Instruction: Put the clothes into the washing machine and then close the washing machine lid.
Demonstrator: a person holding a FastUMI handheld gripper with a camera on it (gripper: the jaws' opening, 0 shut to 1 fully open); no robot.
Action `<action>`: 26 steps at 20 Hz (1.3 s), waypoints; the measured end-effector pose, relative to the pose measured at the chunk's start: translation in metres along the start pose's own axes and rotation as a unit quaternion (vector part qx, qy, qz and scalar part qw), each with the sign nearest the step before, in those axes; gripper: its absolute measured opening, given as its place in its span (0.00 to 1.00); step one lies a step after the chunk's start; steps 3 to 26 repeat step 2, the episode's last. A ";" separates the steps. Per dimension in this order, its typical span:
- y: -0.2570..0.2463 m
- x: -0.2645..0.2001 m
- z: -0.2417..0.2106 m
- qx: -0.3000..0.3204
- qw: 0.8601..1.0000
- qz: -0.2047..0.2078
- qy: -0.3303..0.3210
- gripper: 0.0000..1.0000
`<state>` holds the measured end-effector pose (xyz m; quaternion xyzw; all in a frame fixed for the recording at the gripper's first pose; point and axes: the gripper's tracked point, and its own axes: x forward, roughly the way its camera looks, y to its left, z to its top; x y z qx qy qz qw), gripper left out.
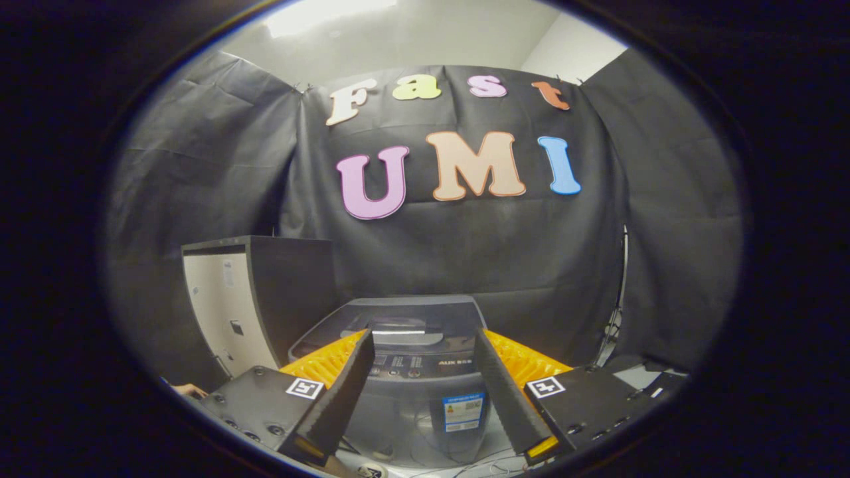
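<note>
A grey top-loading washing machine [425,398] stands on the floor straight ahead, seen through the gap between my fingers. Its lid [405,318] lies flat on top, with a light reflection on it. A control strip and a blue-and-white sticker [463,411] are on its front. My gripper [422,335] is open, held level in front of the machine and a short way back from it. Nothing is between the fingers, whose tips line up with the machine's top front edge.
A tall dark cabinet with a pale side panel [226,312] stands left of the machine. A hand [189,390] is beside the gripper's left body. Cables [465,468] lie on the floor in front of the machine. Black cloth walls close the booth behind.
</note>
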<state>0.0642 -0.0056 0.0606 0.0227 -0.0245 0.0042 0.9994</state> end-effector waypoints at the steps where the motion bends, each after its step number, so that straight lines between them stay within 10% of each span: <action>1: -0.003 -0.005 -0.002 -0.005 1.000 -0.003 -0.006 0.95; 26: -0.005 -0.010 -0.006 -0.009 1.000 -0.005 -0.012 0.95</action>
